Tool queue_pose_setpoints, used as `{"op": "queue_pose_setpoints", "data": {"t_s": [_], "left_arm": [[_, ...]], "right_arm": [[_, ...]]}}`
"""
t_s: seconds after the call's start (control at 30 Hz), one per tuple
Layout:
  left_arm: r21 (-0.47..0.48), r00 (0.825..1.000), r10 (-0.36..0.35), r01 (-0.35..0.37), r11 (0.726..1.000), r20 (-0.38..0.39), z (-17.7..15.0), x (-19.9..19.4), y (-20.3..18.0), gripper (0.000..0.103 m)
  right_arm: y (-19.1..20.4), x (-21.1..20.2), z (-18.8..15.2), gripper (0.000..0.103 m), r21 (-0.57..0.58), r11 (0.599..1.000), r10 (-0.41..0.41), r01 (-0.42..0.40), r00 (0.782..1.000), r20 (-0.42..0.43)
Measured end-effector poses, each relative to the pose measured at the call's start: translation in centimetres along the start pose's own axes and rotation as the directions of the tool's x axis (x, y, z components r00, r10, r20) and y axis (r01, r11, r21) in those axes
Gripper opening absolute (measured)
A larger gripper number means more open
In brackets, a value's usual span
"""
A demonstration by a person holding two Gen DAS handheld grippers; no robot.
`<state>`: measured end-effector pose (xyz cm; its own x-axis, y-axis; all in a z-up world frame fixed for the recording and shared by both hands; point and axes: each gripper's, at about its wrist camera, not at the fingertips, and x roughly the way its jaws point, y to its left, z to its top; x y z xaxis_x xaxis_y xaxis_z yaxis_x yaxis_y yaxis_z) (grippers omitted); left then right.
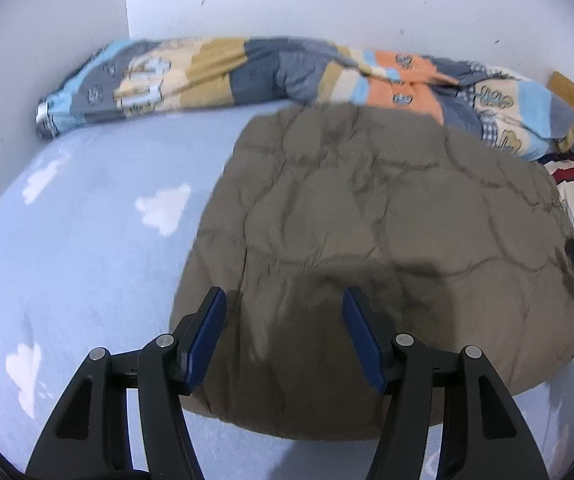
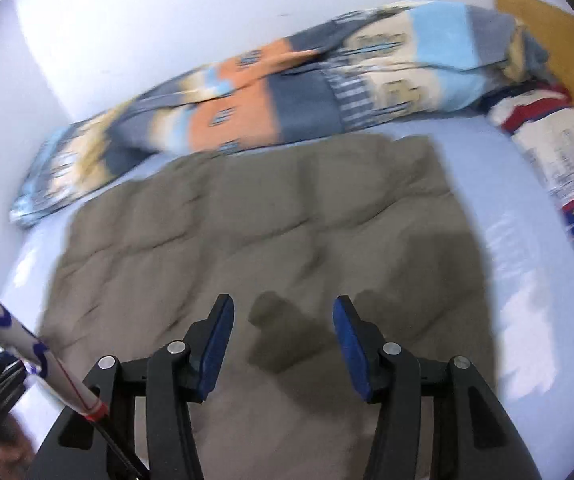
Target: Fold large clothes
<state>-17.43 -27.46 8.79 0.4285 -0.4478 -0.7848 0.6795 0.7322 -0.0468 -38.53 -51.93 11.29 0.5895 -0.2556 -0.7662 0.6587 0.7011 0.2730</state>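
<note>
Quilted brown garment lies folded into a broad padded slab on the pale blue bed sheet, which carries white cloud shapes. In the left wrist view it fills the middle and the 3 o'clock side; in the right wrist view it spreads from the centre out toward 9 o'clock.

Left claw hangs above the slab's near edge with its blue pads apart and nothing between them; whether they brush the fabric cannot be told. Right claw is likewise parted and empty over the near part of the garment, casting a dark shadow on the cloth just ahead of it.

At 12 o'clock a patchwork blanket in blue, grey, orange and cream lies rolled along the white wall. At 3 o'clock sits a printed pillow in red, white and navy, beside a wooden headboard. Its print is too blurred to read as writing. At 8 o'clock in the right wrist view, a white sleeve with blue marks crosses the frame.
</note>
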Motion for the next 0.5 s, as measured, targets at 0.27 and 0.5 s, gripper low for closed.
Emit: {"op": "queue_pose_setpoints", "data": {"t_s": [0.27,0.5], "left_arm": [[0.046,1.000,0.024,-0.024,0.999,-0.009,-1.2,2.1,-0.4,0.064],[0.005,1.000,-0.005,0.005,1.000,0.001,-0.5,-0.5,1.0,0.064]], "right_arm": [[2.0,3.1,-4.6,0.058,-0.015,1.000,0.008,-0.009,1.000,-0.027],[-1.5,-2.6,-4.2,0.058,0.077,0.992,0.099,-0.101,0.995,0.028]]}}
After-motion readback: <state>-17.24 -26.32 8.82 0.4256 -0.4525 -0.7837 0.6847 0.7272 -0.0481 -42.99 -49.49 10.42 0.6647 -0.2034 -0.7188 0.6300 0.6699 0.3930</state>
